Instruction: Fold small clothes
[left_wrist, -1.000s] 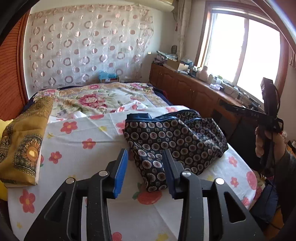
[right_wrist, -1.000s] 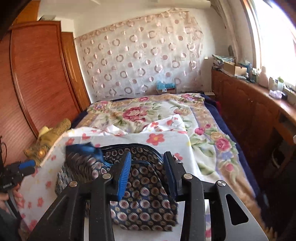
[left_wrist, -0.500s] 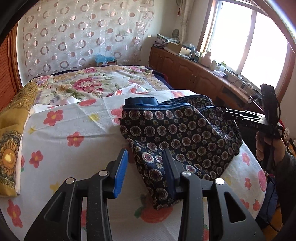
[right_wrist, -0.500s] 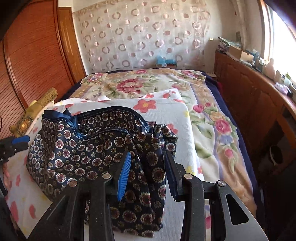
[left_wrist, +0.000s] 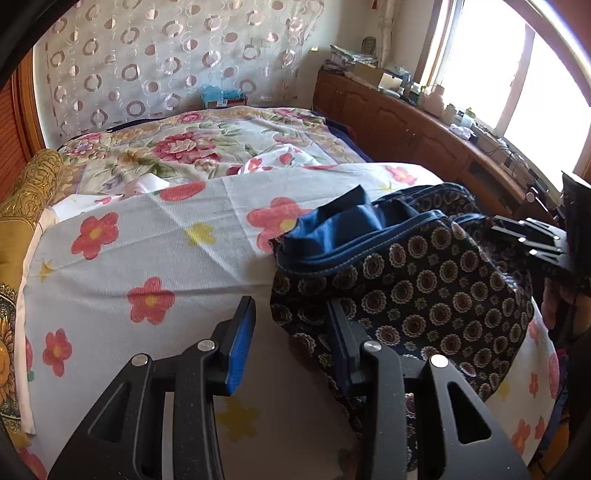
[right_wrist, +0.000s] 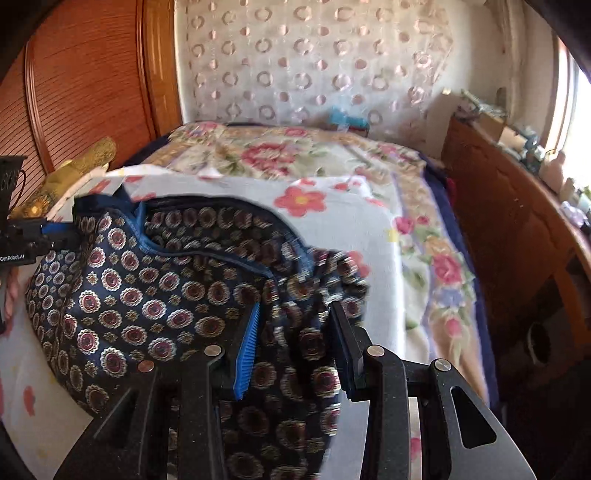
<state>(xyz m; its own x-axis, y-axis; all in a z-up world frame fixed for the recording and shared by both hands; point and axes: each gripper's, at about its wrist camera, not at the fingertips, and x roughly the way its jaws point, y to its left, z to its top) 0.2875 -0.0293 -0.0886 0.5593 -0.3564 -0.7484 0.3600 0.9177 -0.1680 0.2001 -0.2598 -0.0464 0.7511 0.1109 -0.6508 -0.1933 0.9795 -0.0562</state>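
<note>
A dark navy garment (left_wrist: 424, 295) with round medallion print and blue lining lies bunched on the white flowered sheet (left_wrist: 147, 240). My left gripper (left_wrist: 291, 339) is open low over the sheet; the garment's left edge reaches in between its fingers, close to the right one. My right gripper (right_wrist: 295, 339) is open over the garment's (right_wrist: 166, 295) right end, with rumpled fabric under and between its fingers. Each gripper shows in the other's view: the right gripper (left_wrist: 509, 230) at the garment's far side, the left gripper (right_wrist: 55, 230) at its left end.
A gold patterned cloth (left_wrist: 22, 221) lies along the bed's left side. A floral bedspread (left_wrist: 192, 144) covers the far half. A wooden cabinet (left_wrist: 406, 122) with clutter runs under the window on the right. A wooden wardrobe (right_wrist: 81, 85) stands on the left.
Both grippers have sunk and tipped down toward the garment. The left has closed in on its left edge; the right has come down over its right end. Neither jaw gap changed.
</note>
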